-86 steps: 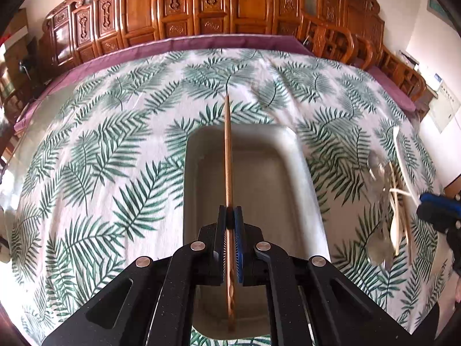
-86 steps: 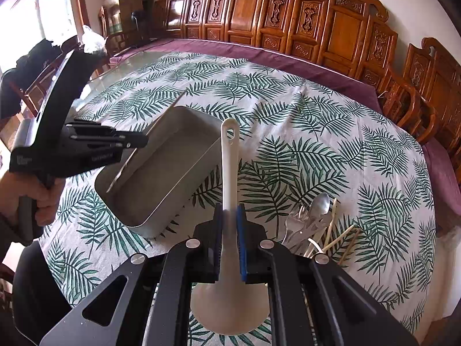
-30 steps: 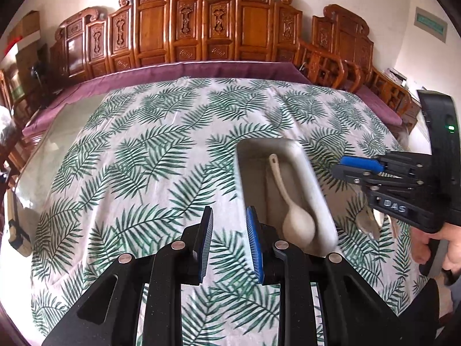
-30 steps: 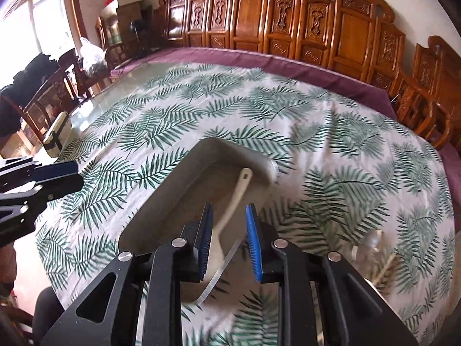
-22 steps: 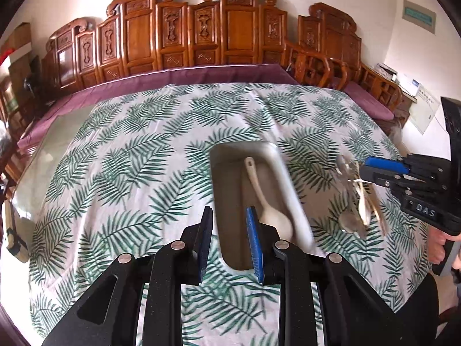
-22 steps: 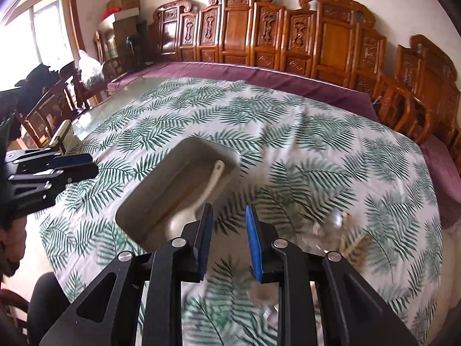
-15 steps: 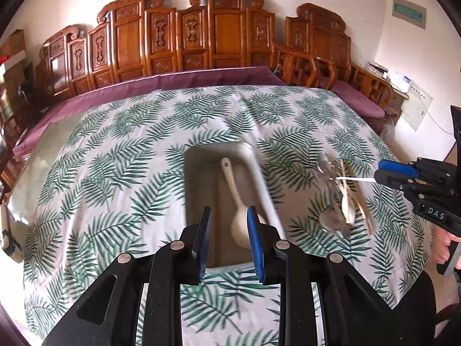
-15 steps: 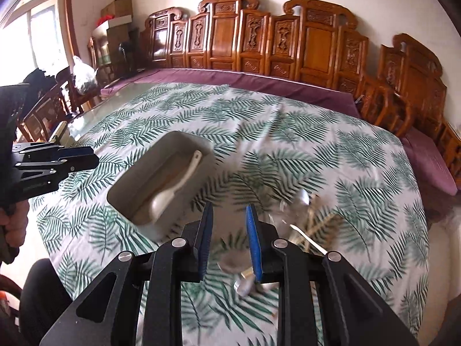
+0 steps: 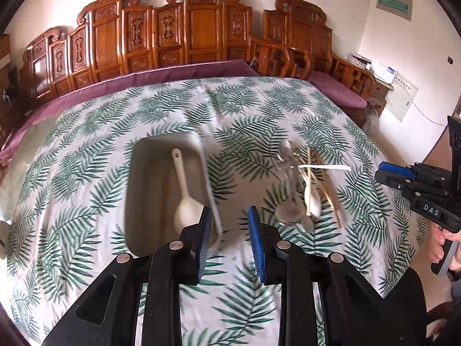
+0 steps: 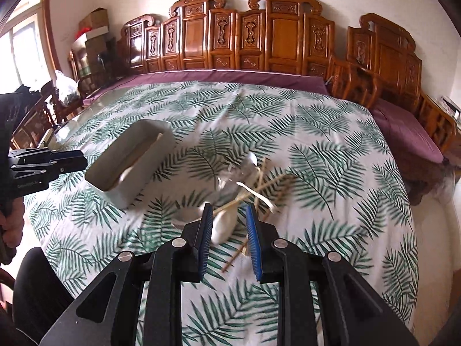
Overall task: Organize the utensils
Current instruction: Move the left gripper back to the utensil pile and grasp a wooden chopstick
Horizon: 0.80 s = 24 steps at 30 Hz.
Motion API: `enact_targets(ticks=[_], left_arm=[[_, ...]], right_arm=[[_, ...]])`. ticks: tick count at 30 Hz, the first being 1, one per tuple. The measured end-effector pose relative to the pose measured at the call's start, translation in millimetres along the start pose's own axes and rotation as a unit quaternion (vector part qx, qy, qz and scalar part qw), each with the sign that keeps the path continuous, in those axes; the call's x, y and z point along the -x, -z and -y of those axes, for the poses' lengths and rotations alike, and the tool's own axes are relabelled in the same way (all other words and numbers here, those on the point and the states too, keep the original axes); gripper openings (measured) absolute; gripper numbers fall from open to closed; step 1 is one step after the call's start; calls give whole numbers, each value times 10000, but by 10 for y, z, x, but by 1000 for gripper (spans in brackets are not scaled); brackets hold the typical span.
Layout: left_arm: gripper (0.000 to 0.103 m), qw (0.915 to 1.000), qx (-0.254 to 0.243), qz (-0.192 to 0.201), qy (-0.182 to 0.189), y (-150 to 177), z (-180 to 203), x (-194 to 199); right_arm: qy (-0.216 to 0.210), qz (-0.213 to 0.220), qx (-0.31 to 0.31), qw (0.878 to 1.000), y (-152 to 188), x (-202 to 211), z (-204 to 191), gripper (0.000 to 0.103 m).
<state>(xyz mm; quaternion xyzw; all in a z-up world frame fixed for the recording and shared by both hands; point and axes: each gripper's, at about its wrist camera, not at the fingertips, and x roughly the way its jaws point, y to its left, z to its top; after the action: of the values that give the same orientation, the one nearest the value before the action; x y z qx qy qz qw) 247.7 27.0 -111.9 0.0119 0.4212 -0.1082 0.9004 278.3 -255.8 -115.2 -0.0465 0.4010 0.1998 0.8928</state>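
Ahead and left of the left claw, the metal tray now holds the white ladle and a wooden chopstick that both claws carried moments ago, so two utensils are sorted. The left claw's jaws have just been opening and stand apart with nothing between them. The right claw, also empty and narrowly parted, has swung from the tray to hover over the loose pile of spoons and chopsticks, likely the next pick. Beyond the pile, the leaf-print tabletop lies open; the tray's near wall sits just left.
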Motion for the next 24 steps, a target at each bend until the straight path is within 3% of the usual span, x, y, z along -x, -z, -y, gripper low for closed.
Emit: enact_targets(ticks=[14, 24], left_arm=[[31, 9970, -392, -553, 377, -181, 767, -835], [30, 9904, -577, -1049, 698, -293, 1107, -1414]], right_arm=[[142, -168, -389, 9990, 220, -107, 554, 26], [168, -220, -565, 9980, 252, -144, 717, 26]])
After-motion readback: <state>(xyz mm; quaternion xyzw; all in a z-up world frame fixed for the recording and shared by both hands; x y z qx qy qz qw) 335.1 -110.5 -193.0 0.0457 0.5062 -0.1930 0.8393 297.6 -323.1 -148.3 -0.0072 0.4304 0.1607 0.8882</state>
